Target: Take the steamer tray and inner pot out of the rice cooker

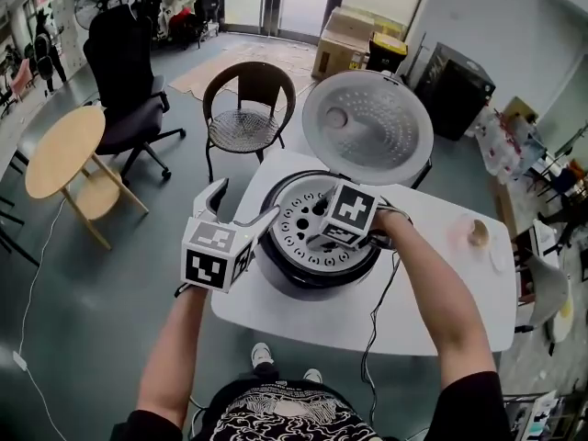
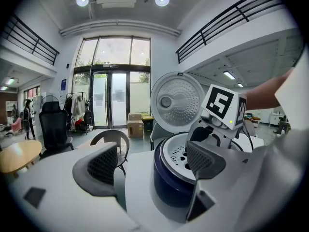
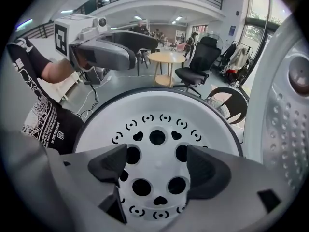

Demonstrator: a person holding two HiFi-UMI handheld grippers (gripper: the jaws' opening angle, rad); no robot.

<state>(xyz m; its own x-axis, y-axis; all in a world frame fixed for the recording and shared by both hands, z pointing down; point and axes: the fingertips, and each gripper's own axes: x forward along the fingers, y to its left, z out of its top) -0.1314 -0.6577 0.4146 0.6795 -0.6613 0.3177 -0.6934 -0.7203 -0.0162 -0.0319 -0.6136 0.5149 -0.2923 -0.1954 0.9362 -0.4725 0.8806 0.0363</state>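
**Colours I see at the cooker**

The steamer tray is white, with round holes, small hearts and curved slot pairs in a ring. The rice cooker body looks dark blue to me. Its lid is silver with fine dots. I see black-and-white square markers on the left gripper and the right gripper. The table is white.

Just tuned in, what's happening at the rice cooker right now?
A person works two handheld grippers at the open rice cooker on the white table. The right gripper points down over the perforated steamer tray, jaws apart, gripping nothing yet. The left gripper, also open, hovers beside the cooker's left side. The tray is not yet lifted out.
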